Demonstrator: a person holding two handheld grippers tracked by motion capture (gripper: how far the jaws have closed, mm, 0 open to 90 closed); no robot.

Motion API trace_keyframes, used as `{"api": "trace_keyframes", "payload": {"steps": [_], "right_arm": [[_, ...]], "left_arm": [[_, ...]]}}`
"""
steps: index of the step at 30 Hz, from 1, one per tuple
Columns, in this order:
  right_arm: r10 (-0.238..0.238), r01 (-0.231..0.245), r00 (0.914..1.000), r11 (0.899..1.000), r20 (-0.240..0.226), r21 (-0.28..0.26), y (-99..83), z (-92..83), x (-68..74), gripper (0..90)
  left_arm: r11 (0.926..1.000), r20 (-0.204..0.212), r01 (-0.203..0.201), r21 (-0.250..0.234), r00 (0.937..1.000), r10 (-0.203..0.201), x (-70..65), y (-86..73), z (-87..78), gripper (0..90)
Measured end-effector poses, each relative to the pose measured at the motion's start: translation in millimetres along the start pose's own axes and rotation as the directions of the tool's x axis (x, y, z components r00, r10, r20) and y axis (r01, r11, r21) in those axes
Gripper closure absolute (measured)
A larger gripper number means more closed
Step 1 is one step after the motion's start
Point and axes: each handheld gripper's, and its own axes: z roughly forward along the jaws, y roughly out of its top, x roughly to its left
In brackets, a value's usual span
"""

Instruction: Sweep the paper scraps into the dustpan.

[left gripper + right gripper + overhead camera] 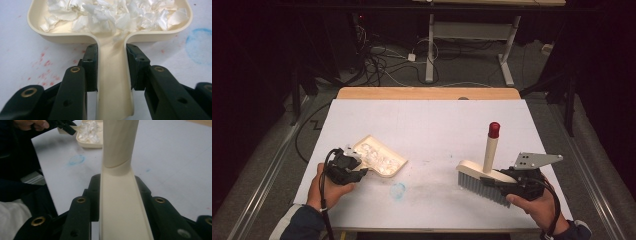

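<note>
The left gripper [110, 62] had its jaws clamped on the handle of the dustpan [379, 156], which sat at the table's [427, 120] near left and kept its load of white scraps [117, 15] level, probably so none spilled. The right gripper [116, 195] was clamped on the brush [484, 180] (bristles down, red-capped handle up) at the near right, well apart from the pan, seemingly parked after sweeping. A blue smudge [398, 190] lay between them. No writing or brand could be read.

Ahead of the left hand-held gripper [111, 67], the cream plastic dustpan [110, 37] with white paper scraps [112, 15] runs off the picture's top edge.
</note>
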Motion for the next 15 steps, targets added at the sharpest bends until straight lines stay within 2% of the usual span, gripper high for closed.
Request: {"api": "trace_keyframes", "payload": {"steps": [5, 12, 15], "right_arm": [[0.023, -0.023, 0.9997, 0.999, -0.002, 0.024, -5.7, -3.8, -2.0, 67.2], [0.08, -0.081, 0.9967, 0.994, 0.016, 0.074, -13.9, -7.2, -10.6, 67.2], [0.082, -0.087, 0.9954, 0.991, 0.05, 0.103, -15.1, -2.9, -15.2, 67.2]], "left_arm": [[0.9994, -0.009, 0.033, -0.005, 0.9994, -0.033, 7.2, -3.7, -0.6, 63.5], [0.9978, -0.072, 0.067, -0.006, 0.9951, -0.067, 19.5, -7.0, 0.6, 63.5], [0.9931, -0.069, 0.115, -0.021, 0.9908, -0.117, 27.4, -9.3, 1.6, 63.5]]}}
